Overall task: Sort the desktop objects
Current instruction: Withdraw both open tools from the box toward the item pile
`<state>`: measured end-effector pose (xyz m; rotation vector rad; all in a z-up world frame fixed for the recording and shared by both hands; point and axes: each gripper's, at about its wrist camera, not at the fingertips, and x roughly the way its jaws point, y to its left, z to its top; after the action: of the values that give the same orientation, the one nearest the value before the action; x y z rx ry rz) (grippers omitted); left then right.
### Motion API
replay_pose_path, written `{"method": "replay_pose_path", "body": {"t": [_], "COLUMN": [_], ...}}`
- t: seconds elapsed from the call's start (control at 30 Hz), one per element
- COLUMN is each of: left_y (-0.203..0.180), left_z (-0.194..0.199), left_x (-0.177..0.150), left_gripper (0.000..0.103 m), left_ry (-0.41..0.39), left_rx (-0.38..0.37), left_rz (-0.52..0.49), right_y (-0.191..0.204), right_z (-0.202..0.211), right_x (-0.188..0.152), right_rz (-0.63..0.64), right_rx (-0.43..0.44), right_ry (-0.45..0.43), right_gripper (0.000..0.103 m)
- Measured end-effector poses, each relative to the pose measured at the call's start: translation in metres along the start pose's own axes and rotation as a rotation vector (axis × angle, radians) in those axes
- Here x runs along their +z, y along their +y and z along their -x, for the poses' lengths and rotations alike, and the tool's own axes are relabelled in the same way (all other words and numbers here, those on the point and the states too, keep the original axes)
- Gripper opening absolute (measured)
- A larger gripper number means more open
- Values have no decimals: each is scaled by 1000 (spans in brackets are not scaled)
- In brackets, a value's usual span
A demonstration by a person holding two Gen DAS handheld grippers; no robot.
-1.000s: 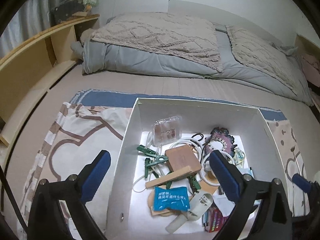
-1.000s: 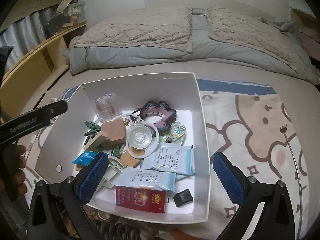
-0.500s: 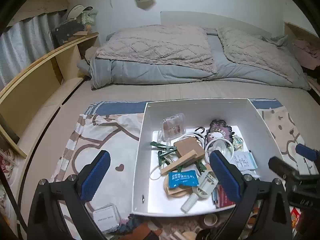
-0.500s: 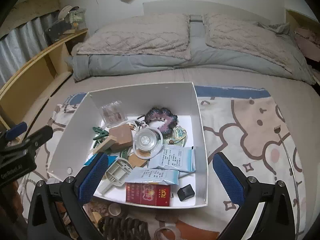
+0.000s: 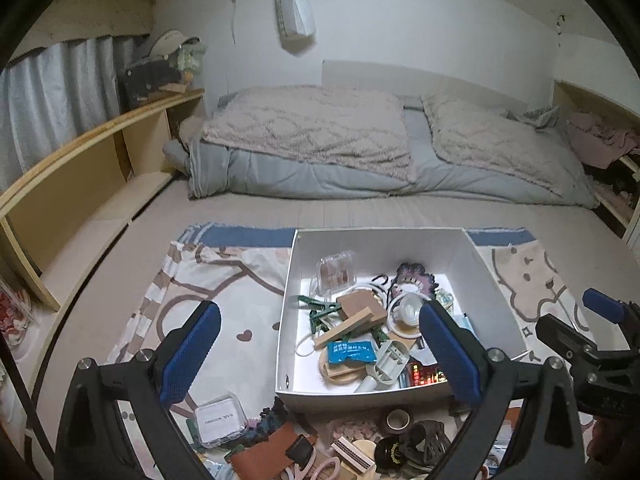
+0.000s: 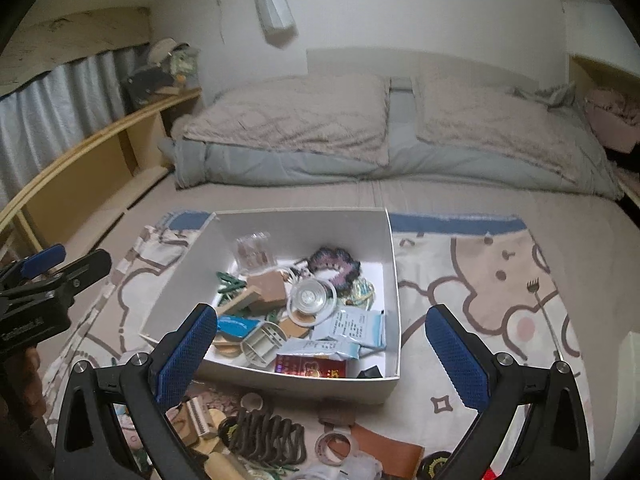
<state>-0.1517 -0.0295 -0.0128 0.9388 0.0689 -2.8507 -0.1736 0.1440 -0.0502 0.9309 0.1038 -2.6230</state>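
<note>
A white box (image 5: pixel 496 280) (image 6: pixel 394 276) sits on a patterned cloth on the bed, filled with several small items: green clips (image 5: pixel 320 308), a wooden block (image 5: pixel 348 326), a blue packet (image 5: pixel 352 351), a purple scrunchie (image 6: pixel 336 264), a red pack (image 6: pixel 310 368). My left gripper (image 5: pixel 320 354) hangs open above the box's near left corner, nothing between its fingers. My right gripper (image 6: pixel 320 356) is open too, above the box's near edge. Loose items lie before the box: a clear case (image 5: pixel 220 420), a tape roll (image 5: pixel 398 420), a dark claw clip (image 6: pixel 266 434).
The cartoon-print cloth (image 6: pixel 500 280) spreads to the right of the box. Folded quilts (image 5: pixel 304 136) lie at the head of the bed. A wooden shelf (image 5: pixel 76 168) runs along the left. A pouch (image 5: pixel 294 4) hangs on the wall.
Both grippers have pulled back and up from the box. The box looks smaller, and the loose items in front of it have come into view. Both stay open.
</note>
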Motion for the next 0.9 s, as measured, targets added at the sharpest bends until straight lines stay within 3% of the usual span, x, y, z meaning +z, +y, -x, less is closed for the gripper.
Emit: {"method": "replay_pose_path", "body": {"t": [0.3, 0.57, 0.9], "left_y": [3, 5, 1], "left_z": [35, 50, 68], "left_x": [-6, -14, -24], "left_gripper": [100, 100, 100], "left_ry": [-67, -88, -107], "left_rx": [-3, -4, -65], "left_rz": [-38, -63, -81], "right_y": [9, 7, 8], "right_z": [42, 55, 66], "right_x": [-3, -11, -21], "right_rz": [48, 80, 99], "right_rx": [7, -14, -24], "right_ry": [-93, -107, -99], "right_gripper": [103, 103, 103]}}
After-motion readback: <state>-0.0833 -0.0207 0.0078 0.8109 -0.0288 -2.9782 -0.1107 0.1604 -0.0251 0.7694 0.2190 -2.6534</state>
